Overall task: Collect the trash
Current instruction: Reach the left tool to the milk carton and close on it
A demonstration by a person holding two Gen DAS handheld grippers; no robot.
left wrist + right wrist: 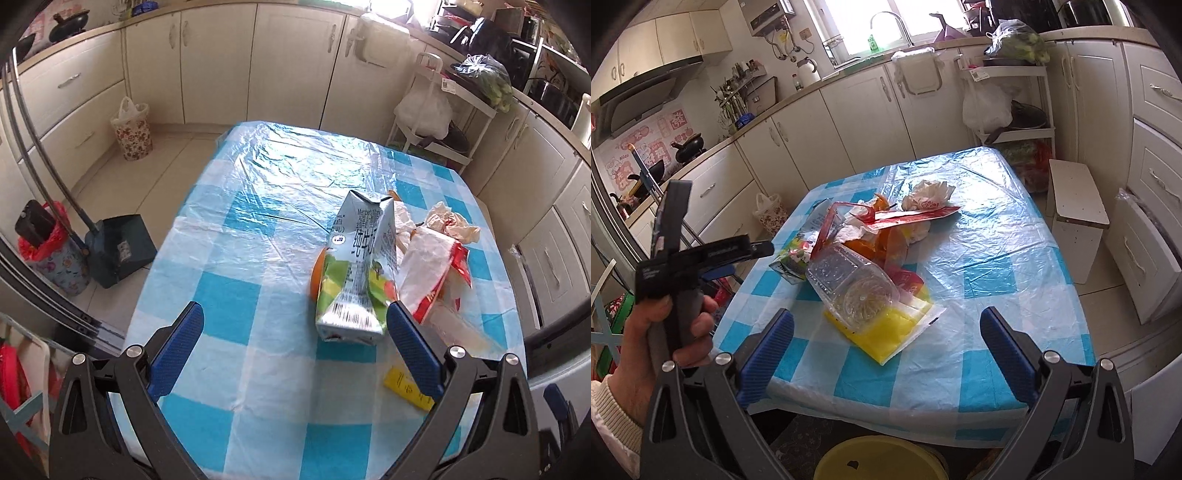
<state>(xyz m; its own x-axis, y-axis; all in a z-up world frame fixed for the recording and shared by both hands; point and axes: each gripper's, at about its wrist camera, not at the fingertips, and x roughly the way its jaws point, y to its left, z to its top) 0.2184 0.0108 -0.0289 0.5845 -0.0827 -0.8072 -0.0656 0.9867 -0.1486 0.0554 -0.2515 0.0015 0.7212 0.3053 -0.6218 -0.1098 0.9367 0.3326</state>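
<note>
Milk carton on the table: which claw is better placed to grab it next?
Left. The left claw is open with the milk carton just ahead, its near end by the right fingertip. The right claw is also open but faces the clear plastic bottle, with the carton behind it.

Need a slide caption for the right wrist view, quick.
Open right claw faces trash pile: clear plastic bottle on yellow packet, blue-checked table.
</note>
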